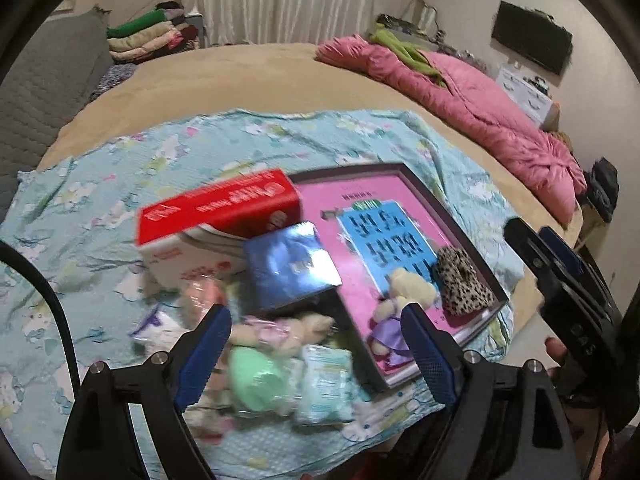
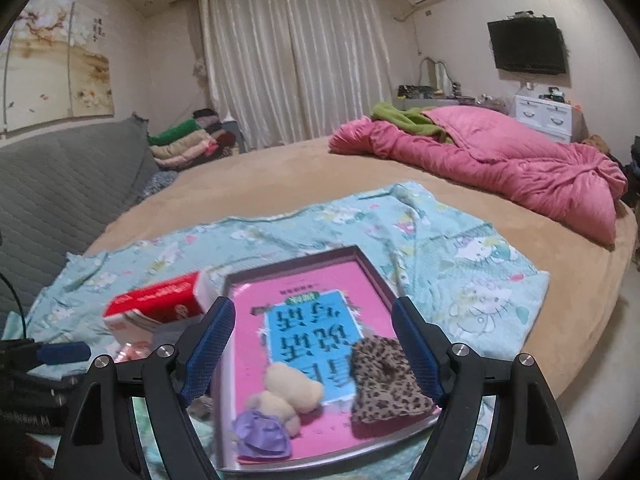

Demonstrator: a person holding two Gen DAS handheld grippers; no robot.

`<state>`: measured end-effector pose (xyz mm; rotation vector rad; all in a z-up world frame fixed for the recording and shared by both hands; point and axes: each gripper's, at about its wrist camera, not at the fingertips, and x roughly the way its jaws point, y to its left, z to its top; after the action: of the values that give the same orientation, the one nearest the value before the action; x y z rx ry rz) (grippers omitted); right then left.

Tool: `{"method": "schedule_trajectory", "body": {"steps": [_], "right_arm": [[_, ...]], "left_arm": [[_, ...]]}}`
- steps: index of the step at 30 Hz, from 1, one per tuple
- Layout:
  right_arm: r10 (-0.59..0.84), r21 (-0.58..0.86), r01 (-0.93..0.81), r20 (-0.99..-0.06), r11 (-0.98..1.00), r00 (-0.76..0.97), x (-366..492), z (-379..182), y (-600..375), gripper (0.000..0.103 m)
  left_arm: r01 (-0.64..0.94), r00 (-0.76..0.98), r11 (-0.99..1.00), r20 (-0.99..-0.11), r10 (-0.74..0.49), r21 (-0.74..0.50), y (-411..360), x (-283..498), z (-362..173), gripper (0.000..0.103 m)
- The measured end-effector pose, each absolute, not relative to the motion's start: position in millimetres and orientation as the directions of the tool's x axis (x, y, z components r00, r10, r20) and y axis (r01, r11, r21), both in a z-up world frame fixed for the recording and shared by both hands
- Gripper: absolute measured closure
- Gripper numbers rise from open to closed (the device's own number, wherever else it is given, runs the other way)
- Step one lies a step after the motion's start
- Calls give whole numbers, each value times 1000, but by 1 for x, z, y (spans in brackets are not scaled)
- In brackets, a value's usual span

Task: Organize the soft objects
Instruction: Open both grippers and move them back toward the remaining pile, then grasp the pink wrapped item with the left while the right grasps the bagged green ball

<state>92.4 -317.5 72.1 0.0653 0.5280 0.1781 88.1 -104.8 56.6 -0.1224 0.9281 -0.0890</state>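
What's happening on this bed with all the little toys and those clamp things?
A person holds a two-finger gripper in each hand, sorting soft things on a bed. Both the left gripper and the right gripper are open and hold nothing. A plush bear in a purple dress and a leopard-print pouch already lie in the pink tray. A green soft toy and other small items are piled beside it.

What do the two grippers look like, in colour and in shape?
Both the left gripper and the right gripper have black angular frames with silver round screws, and blue, finely textured finger pads. A thin black cable curves beside the left one.
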Motion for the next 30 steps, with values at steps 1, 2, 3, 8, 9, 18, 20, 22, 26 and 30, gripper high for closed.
{"method": "schedule_trajectory", "body": {"steps": [1,2,3,8,9,18,20,22,26,30], "right_arm": [[197,109,-164,-489,980,850,90,76,-314,21],[204,106,-174,-484,979,851,89,80,-311,21],[211,102,-185,-480,977,852,87,84,-307,21],[268,121,-239,-465,963,844,80,101,-289,21],[281,133,-247,-466,960,839,79,105,-286,21],[361,140,-338,-496,931,790,64,111,-254,21],[371,135,-354,-513,926,774,60,107,-247,21],[374,121,-369,-530,922,761,58,102,-241,21],[388,100,-404,-556,909,735,50,93,-228,21],[391,87,-423,-579,902,715,47,84,-219,21]], "left_arm": [[11,603,990,-789,-119,-141,-98,87,60,17],[1,608,990,-786,-112,-140,-92,86,63,17],[-14,616,990,-781,-104,-143,-83,84,67,17],[-74,629,985,-774,-74,-154,-51,78,78,17],[-90,628,984,-776,-61,-151,-44,77,79,17],[-157,632,975,-774,-23,-157,-2,57,82,17],[-166,628,974,-778,-18,-157,4,54,79,17],[-178,620,972,-785,-12,-155,10,49,75,17],[-196,610,967,-792,-10,-163,21,42,68,17],[-205,606,965,-796,-6,-163,27,39,64,17]]}}
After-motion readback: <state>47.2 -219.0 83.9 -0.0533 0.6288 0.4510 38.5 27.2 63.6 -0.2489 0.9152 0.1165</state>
